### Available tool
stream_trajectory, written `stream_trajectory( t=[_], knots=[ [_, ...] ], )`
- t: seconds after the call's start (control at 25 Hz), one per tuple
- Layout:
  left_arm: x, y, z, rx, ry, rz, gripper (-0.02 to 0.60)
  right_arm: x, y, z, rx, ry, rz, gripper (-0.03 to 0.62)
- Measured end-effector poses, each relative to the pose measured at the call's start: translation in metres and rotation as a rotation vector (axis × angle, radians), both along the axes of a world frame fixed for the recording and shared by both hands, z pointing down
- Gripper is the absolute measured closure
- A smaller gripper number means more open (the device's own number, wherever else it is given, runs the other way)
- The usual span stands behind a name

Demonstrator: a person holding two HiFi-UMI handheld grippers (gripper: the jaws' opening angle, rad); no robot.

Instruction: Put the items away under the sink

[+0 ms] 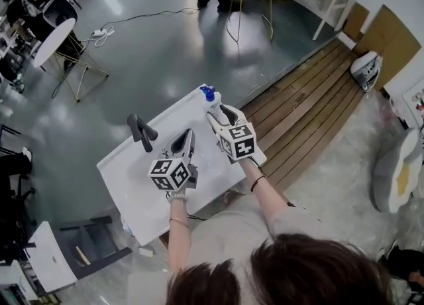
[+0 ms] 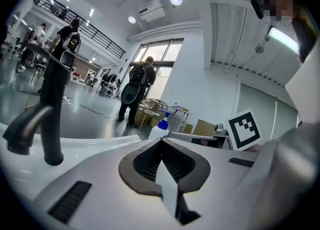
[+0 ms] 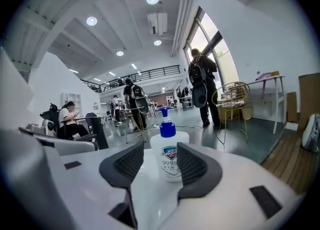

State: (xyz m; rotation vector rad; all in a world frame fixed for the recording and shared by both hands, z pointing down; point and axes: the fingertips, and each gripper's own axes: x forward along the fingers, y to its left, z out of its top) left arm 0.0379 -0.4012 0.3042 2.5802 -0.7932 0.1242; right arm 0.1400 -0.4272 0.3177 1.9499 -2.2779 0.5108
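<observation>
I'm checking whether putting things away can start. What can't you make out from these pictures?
- Space under the sink: in the head view, hidden beneath the white counter.
- Body of the soap bottle: in the head view, covered by the right gripper; only the blue pump shows.
- Small print on the label: in the right gripper view, too small to read, its edges behind the open jaws.

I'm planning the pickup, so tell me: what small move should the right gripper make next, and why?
Probably ease the right gripper forward until its open jaws straddle the soap bottle, ready to close. The bottle stands upright on the counter just beyond the jaws, lined up with their gap and seemingly untouched. The left gripper is shut and empty.
</observation>
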Motion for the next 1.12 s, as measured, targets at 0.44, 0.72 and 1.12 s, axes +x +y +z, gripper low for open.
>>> stream_trajectory(
  t=[0.44, 0.72, 1.12],
  knots=[
    [-0.002, -0.018, 0.008, -0.016, -0.01, -0.013, 0.579, 0.01, -0.03, 0.015, -0.023, 0.03, 0.045, 0.261],
    [0.001, -0.028, 0.015, -0.031, -0.018, -0.011, 0.578, 0.012, -0.046, 0.028, -0.051, 0.044, 0.049, 0.234],
    [-0.002, -0.041, 0.024, -0.055, -0.041, -0.028, 0.579, 0.012, -0.063, 0.047, -0.081, 0.048, 0.06, 0.226]
  ],
)
